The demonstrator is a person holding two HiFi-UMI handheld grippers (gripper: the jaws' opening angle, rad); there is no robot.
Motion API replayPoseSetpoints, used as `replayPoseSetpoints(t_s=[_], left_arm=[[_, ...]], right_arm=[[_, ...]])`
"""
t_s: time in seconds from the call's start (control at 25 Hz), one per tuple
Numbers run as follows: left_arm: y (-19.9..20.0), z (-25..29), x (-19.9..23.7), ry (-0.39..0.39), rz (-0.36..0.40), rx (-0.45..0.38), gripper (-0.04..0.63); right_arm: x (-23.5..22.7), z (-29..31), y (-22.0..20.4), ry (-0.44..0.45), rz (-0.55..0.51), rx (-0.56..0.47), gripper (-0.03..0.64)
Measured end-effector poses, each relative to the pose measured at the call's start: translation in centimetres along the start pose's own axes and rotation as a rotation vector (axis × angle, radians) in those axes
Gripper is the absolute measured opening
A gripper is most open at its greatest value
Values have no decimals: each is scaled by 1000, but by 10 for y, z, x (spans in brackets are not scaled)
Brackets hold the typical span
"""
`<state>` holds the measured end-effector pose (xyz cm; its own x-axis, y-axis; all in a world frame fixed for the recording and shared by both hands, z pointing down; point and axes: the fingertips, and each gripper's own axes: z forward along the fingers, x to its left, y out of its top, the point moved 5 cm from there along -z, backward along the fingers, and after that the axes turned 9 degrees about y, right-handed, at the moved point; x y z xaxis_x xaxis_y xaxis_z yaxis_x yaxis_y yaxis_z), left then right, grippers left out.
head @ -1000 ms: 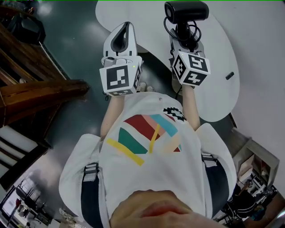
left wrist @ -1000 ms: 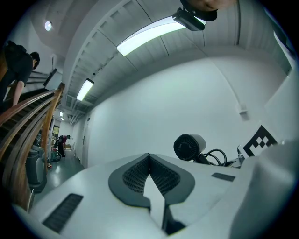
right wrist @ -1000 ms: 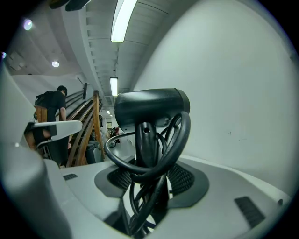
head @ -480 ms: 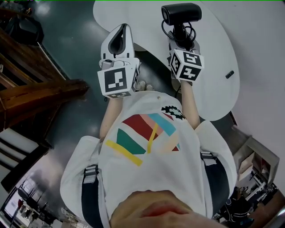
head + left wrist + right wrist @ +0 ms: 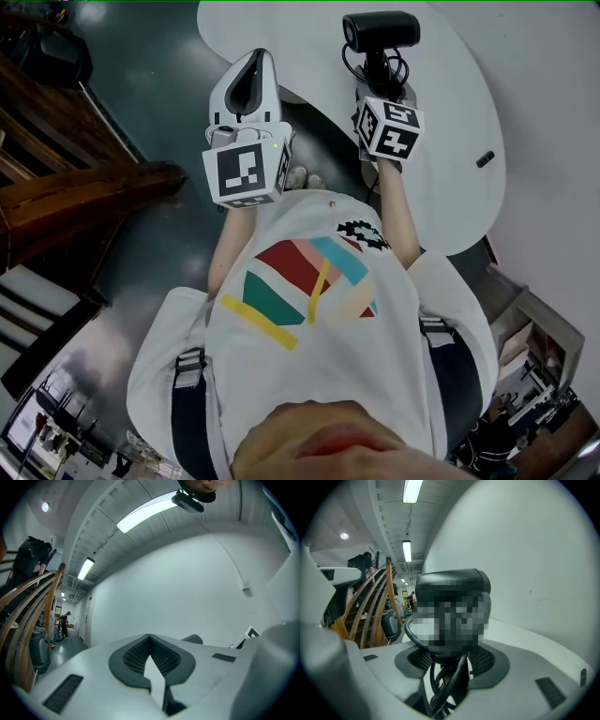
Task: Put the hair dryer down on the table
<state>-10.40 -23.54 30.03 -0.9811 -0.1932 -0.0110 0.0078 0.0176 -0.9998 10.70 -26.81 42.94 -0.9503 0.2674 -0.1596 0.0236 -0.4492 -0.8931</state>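
Lower now than a moment ago, over the big white bench (image 5: pixel 450 141), is the black hair dryer (image 5: pixel 380 33), its handle and cord squeezed tight in my right fingers (image 5: pixel 490 660), while my left fingers (image 5: pixel 131 656) are pressed together, holding nothing.

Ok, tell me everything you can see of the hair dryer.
The hair dryer is black and looks like matte plastic, with a round barrel on top of a handle. A black cord loops beside the handle. It stands upright, handle down, clamped between the jaws of the right gripper, over the white table. Whether it touches the table cannot be told.
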Motion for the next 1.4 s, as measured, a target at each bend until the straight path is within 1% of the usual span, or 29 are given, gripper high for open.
replayPoseSetpoints(t_s=[0.2,0.36,0.56,0.72,1.08,1.4], left_arm=[[-3,2,3,15,7,12,14],[-4,1,7,22,13,7,14],[-4,0,8,25,25,14,14],[-9,1,10,21,36,20,14],[-4,-5,6,21,44,14,14],[-4,-8,8,34,55,19,14]], right_arm=[[-10,11,-13,1,35,37,221],[-13,19,-29,-12,20,82,221],[-18,27,-42,-15,34,125,221],[-19,37,-54,-19,26,155,221],[-29,47,-70,-34,6,227,221],[-37,54,-87,-47,25,291,221]])
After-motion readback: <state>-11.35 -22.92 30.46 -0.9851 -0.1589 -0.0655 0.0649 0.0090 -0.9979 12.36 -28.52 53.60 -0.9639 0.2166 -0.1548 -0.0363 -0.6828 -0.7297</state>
